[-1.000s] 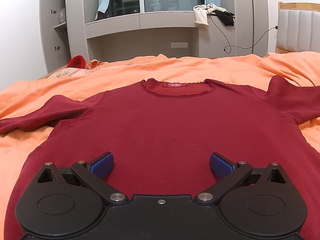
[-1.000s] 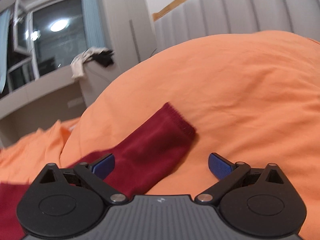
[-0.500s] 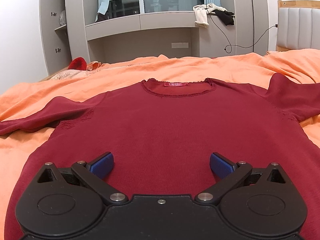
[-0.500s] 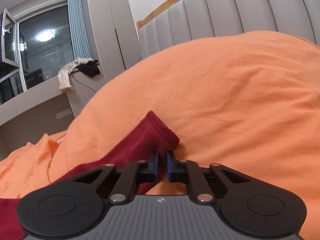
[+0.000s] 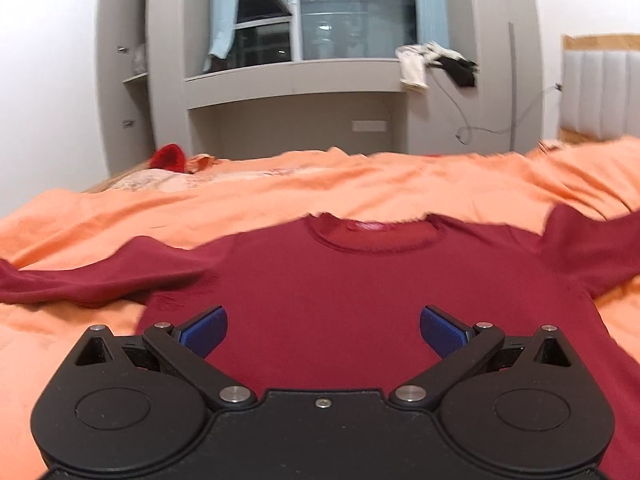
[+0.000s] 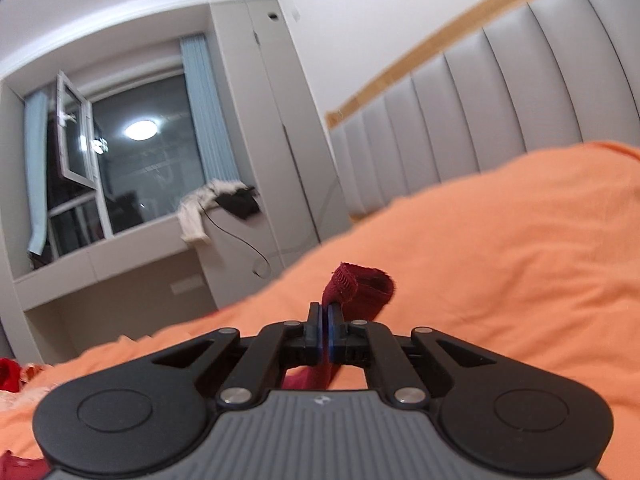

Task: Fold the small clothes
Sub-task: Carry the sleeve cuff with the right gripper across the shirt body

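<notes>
A dark red long-sleeved top (image 5: 328, 280) lies flat, front up, on the orange bedspread (image 5: 280, 188), its neckline away from me. My left gripper (image 5: 323, 326) hovers open over the lower chest of the top, nothing between its blue pads. In the right wrist view my right gripper (image 6: 325, 320) is shut on the red sleeve cuff (image 6: 360, 288), which is lifted off the bedspread (image 6: 500, 260) and curls over above the pads. In the left wrist view that right sleeve (image 5: 592, 248) rises toward the right edge; the left sleeve (image 5: 80, 280) lies stretched out flat.
A padded grey headboard (image 6: 480, 112) stands behind the bedspread on the right. A grey window unit with a ledge (image 5: 296, 80) faces the bed; clothes (image 5: 436, 64) and a cable hang from it. A red item (image 5: 170, 156) lies at the bed's far left corner.
My right gripper closed on the sleeve cuff and lifted it up off the bedspread. My left gripper rose a little and stayed open over the top.
</notes>
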